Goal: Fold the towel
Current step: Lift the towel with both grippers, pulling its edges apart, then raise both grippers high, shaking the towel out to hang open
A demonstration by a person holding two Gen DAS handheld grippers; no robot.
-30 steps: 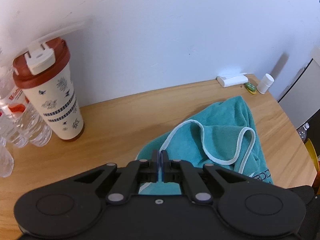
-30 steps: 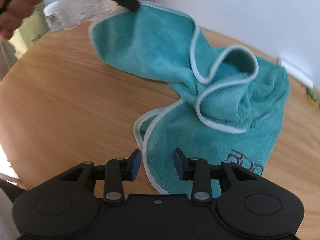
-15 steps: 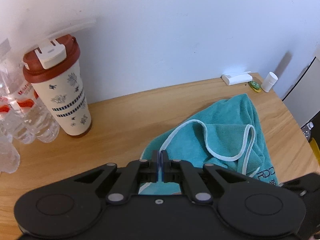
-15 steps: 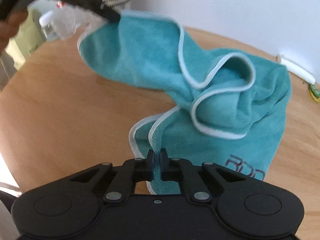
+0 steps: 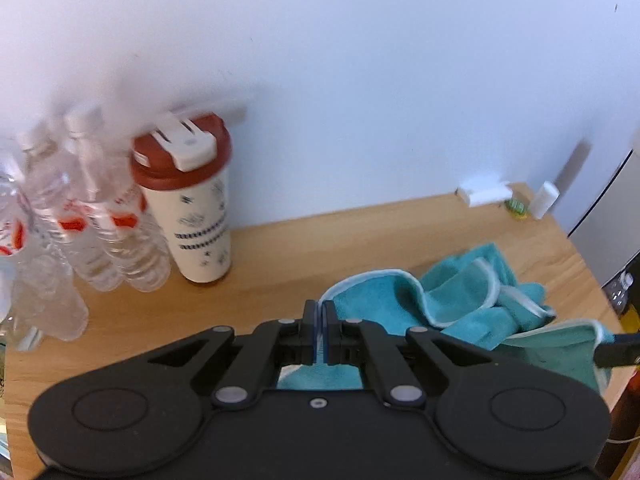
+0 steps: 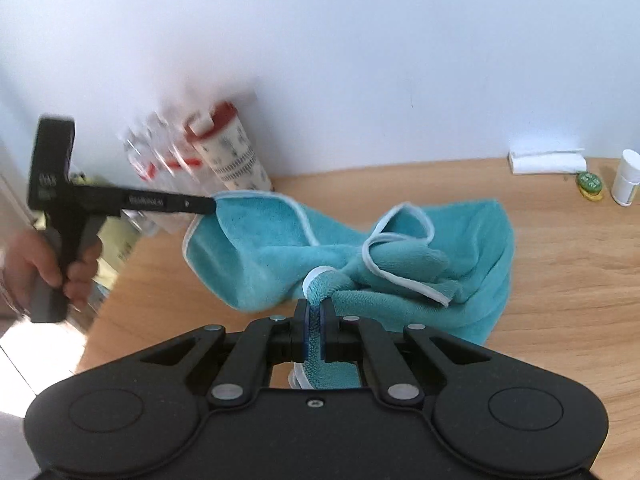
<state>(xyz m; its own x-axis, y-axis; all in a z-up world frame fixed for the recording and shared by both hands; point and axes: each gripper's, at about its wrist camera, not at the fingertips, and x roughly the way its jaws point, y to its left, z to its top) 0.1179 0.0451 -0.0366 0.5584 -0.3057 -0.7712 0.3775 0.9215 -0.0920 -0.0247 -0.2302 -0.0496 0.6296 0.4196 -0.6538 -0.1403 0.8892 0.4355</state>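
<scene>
I'm at the pick-up-and-spread stage of folding: the wooden table (image 6: 568, 264) carries the teal towel (image 6: 472, 240), which lies crumpled toward the back right part of the table, short of the wall edge, and nothing is folded yet. Both my grippers have an edge of it and the cloth between them is bunched and twisted, sagging onto the table in loops of white piping. What comes next, I reckon, is to lift and draw the two held points apart until the towel hangs or lies flat, so I can see which corners I actually have; I can't tell from here whether these are true corners or just spots along the hem. My left gripper (image 6: 214, 205) has its jaws pressed together on the hemmed edge at the towel's left end, raised off the table near the cluster of water bottles (image 5: 100, 240) and the red-lidded tumbler (image 5: 196, 216) by the back edge. My right gripper (image 6: 315, 312) has just snapped closed, jaws pinching a thick roll of terry at the near side of the towel, cloth plainly squeezed between the pads. Over by the back right corner sit a small white bottle (image 6: 628, 182) and a white box (image 6: 546, 161), clear of the cloth.
</scene>
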